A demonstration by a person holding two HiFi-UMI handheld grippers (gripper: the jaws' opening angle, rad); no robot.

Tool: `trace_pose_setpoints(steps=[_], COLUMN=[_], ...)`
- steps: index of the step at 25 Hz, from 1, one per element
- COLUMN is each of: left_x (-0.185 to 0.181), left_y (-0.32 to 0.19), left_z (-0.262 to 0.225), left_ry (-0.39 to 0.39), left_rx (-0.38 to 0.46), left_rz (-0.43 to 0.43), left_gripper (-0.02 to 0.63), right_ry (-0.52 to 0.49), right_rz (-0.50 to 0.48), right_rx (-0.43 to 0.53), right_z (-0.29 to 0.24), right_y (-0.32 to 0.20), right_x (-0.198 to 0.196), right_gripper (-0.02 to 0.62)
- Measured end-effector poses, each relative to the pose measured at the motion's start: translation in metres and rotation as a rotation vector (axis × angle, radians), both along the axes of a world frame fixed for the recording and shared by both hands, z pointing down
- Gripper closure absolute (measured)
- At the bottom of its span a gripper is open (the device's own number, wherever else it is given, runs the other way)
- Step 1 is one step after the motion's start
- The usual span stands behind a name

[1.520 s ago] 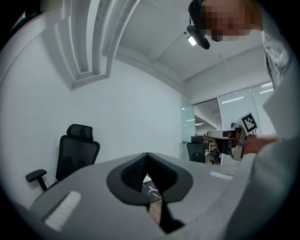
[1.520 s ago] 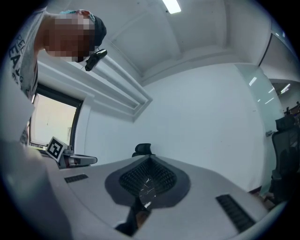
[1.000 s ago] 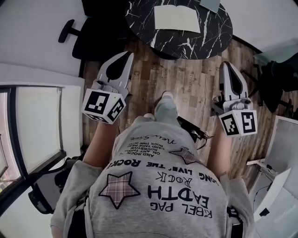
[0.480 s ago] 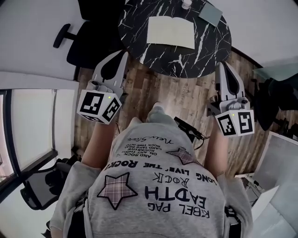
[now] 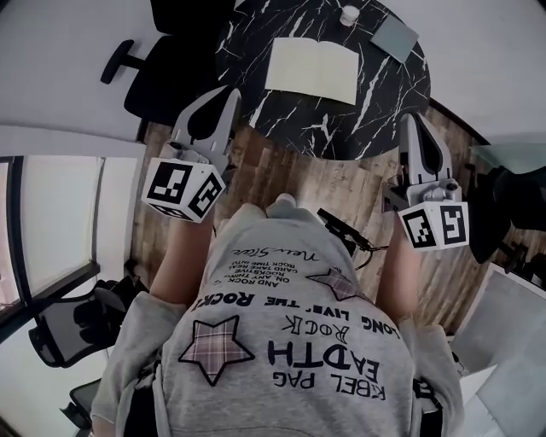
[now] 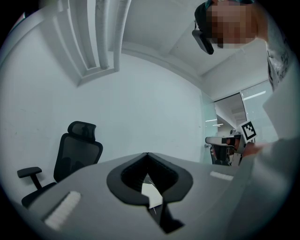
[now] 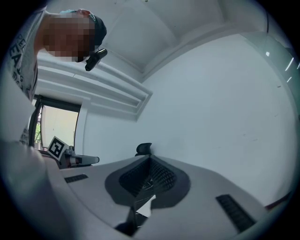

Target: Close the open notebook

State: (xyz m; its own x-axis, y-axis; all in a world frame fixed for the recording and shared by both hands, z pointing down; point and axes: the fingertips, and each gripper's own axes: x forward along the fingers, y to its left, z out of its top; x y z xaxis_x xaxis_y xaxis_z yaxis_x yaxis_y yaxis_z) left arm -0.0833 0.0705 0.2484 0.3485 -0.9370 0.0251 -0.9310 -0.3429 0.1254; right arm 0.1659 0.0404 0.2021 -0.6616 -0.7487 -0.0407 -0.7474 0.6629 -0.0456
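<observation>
The open notebook [image 5: 311, 71] lies flat with its cream pages up on the round black marble table [image 5: 375, 102], in the upper middle of the head view. My left gripper [image 5: 231, 92] hovers at the table's near left edge, its jaws meeting at the tips with nothing between them. At the table's near right edge, my right gripper [image 5: 412, 118] is also shut and empty. Both stay short of the notebook. In the left gripper view a pale sliver of the notebook [image 6: 151, 193] shows through the gap behind the closed jaws.
A small white cup [image 5: 348, 14] and a grey-green pad [image 5: 394, 37] sit at the table's far side. A black office chair [image 5: 162, 60] stands left of the table, with another dark chair [image 5: 512, 205] at the right. Wooden floor [image 5: 341, 183] lies below the grippers.
The person has stepped toward the table, so table and notebook now sit lower and closer in the head view. Both grippers have advanced level to the table's near edge, still closed.
</observation>
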Motion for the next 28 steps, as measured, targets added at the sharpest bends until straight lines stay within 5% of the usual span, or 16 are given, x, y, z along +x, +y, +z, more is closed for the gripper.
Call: trace_pose_setpoints(steps=[13, 28], left_x=[0.005, -0.009], left_y=[-0.029, -0.137], left_z=[0.002, 0.009], left_ry=[-0.019, -0.002], left_rx=[-0.015, -0.02], left_rz=[-0.002, 0.11], left_gripper=[0.609, 0.609], right_ry=[-0.022, -0.008], right_rz=[-0.017, 0.081], right_rx=[-0.025, -0.013], right_z=[0.005, -0.001], right_y=[-0.03, -0.113], right_x=[-0.002, -0.022], right_gripper=[0.588, 0.588])
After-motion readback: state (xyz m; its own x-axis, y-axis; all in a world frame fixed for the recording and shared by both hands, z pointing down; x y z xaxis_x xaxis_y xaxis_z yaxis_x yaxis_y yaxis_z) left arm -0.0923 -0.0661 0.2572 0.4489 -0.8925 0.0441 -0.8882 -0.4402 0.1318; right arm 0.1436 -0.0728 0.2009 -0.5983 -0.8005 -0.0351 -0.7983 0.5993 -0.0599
